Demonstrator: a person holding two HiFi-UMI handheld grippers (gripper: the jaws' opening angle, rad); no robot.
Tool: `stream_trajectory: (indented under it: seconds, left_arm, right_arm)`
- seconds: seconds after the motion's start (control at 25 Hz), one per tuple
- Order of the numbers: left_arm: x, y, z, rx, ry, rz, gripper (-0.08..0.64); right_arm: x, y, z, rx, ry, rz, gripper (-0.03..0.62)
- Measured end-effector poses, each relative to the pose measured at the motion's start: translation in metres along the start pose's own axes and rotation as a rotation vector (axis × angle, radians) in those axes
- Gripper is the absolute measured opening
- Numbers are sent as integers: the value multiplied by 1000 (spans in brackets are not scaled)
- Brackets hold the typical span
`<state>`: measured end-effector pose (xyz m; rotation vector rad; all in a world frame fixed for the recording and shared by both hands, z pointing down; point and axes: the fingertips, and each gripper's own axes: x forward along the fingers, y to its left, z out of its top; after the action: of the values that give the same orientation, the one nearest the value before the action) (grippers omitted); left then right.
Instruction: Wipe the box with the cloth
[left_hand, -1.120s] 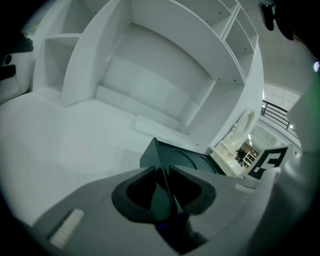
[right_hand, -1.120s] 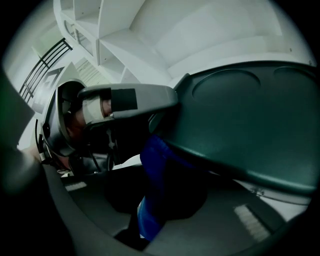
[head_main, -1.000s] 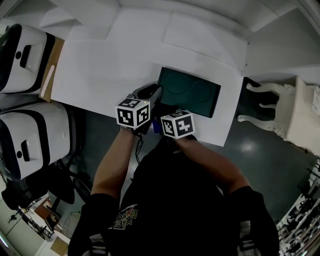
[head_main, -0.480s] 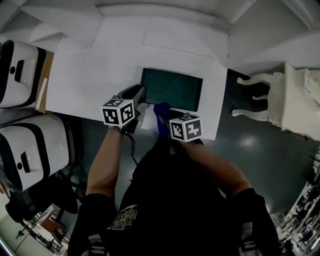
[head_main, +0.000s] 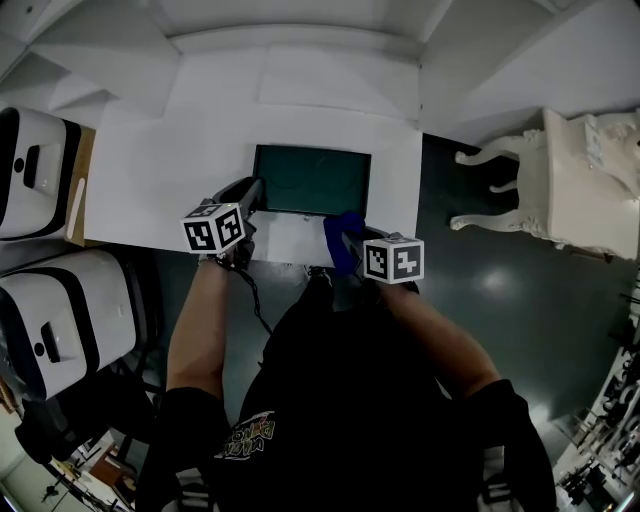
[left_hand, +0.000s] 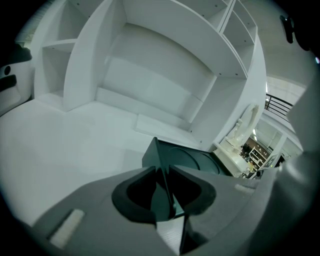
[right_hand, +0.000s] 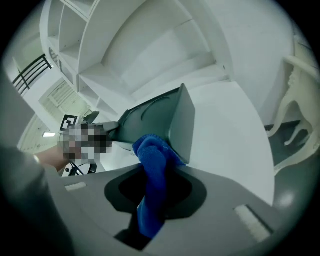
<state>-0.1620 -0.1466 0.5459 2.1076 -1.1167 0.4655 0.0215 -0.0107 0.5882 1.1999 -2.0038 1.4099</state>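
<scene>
- My left gripper pinches the near left corner of the dark green box, which lies on the white table.
- My right gripper is clamped on the blue cloth, right at the box's near right corner.

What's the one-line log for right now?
left gripper: shut on box corner | right gripper: shut on cloth | cloth at box corner

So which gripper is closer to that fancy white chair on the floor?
Right. The right gripper, holding the blue cloth, is at the box corner toward the white chair; the left gripper clamps the other near corner.
</scene>
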Motion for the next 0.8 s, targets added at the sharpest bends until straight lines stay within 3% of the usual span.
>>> stream_trajectory:
  seconds: [0.24, 0.32, 0.44, 0.64, 0.8]
  left_arm:
    - [-1, 2, 0, -9, -12, 14, 86]
    - [-3, 3, 1, -4, -34, 16, 86]
    - [-13, -1, 8, 73, -86, 57, 86]
    - [-41, -35, 22, 165, -186, 92, 83]
    - [-59, -74, 19, 182, -209, 86, 2]
  right_arm:
    - [-22, -15, 0, 21, -28, -19, 98]
    - [-28, -14, 1, 6, -41, 3, 98]
    - [-42, -5, 6, -22, -78, 81, 98]
    - [-73, 2, 20, -122, -146, 162, 98]
    - [-98, 5, 32, -248, -174, 197, 98]
